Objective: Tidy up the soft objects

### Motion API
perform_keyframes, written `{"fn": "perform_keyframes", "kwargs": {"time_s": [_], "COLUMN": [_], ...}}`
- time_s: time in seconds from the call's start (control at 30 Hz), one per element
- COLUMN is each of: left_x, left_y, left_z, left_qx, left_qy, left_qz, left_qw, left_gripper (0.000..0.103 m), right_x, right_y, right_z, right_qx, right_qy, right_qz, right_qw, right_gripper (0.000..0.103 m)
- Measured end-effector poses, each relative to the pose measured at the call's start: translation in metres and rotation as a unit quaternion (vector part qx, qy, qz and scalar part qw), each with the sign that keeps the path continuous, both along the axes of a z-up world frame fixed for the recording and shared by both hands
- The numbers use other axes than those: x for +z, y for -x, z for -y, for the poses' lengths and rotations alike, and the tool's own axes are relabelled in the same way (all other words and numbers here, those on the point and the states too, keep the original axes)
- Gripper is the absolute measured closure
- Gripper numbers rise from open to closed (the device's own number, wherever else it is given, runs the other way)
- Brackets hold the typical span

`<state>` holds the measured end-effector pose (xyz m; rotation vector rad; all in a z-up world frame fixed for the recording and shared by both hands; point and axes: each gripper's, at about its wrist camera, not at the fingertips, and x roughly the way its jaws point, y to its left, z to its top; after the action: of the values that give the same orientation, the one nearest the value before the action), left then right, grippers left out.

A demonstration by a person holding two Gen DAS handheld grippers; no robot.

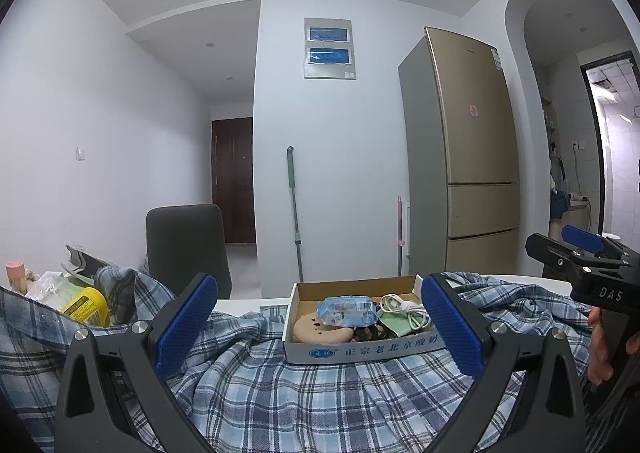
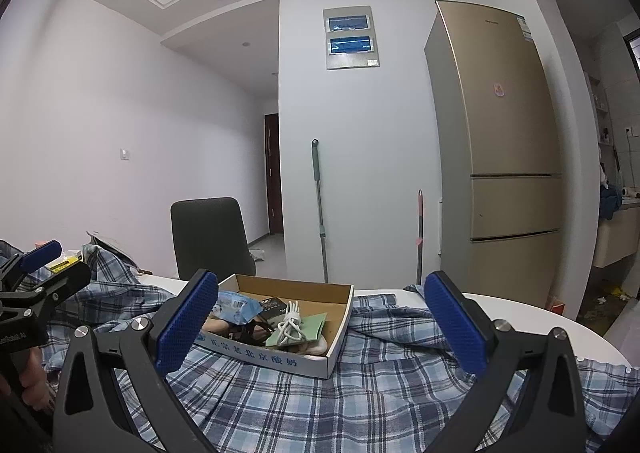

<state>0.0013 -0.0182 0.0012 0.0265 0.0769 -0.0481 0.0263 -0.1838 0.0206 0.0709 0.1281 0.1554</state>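
Observation:
A blue plaid shirt [image 1: 304, 393] [image 2: 360, 385] lies crumpled across the white table. On top of it rests a shallow cardboard box [image 1: 360, 351] [image 2: 280, 359] holding a blue wipes pack [image 1: 347, 311] [image 2: 234, 307], a white coiled cable [image 1: 404, 309] [image 2: 291, 323], a green pouch and a tan object. My left gripper [image 1: 320, 325] hovers open just in front of the box, nothing between its blue pads. My right gripper [image 2: 320, 323] is likewise open above the shirt, with the box between and beyond its fingers. Each gripper shows at the edge of the other's view.
A yellow container [image 1: 86, 305] and clutter sit at the table's left. A dark chair [image 1: 186, 245] [image 2: 210, 239] stands behind the table. A gold fridge [image 1: 468, 157] [image 2: 504, 149] and two mop handles stand by the far wall. The table's rounded edge [image 2: 580, 327] curves at the right.

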Motion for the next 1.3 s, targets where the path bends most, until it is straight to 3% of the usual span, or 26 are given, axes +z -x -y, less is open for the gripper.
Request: {"fn": "perform_keyframes", "kwargs": {"time_s": [0.17, 1.3], "left_x": [0.0002, -0.0018], "left_y": [0.0009, -0.0047], "left_z": [0.0020, -0.0049], "left_qx": [-0.018, -0.015], "left_qy": [0.000, 0.005], "left_qz": [-0.006, -0.019], "left_qw": [0.9998, 0.9997], "left_gripper": [0.000, 0.000], "right_x": [-0.0010, -0.0026], "right_y": [-0.0051, -0.0073], "right_z": [-0.0012, -0.0053], "right_qx": [0.003, 0.016], "right_qy": [0.004, 0.013], "right_qz": [-0.012, -0.014], "right_qw": [1.000, 1.000], "right_gripper": [0.000, 0.000]}}
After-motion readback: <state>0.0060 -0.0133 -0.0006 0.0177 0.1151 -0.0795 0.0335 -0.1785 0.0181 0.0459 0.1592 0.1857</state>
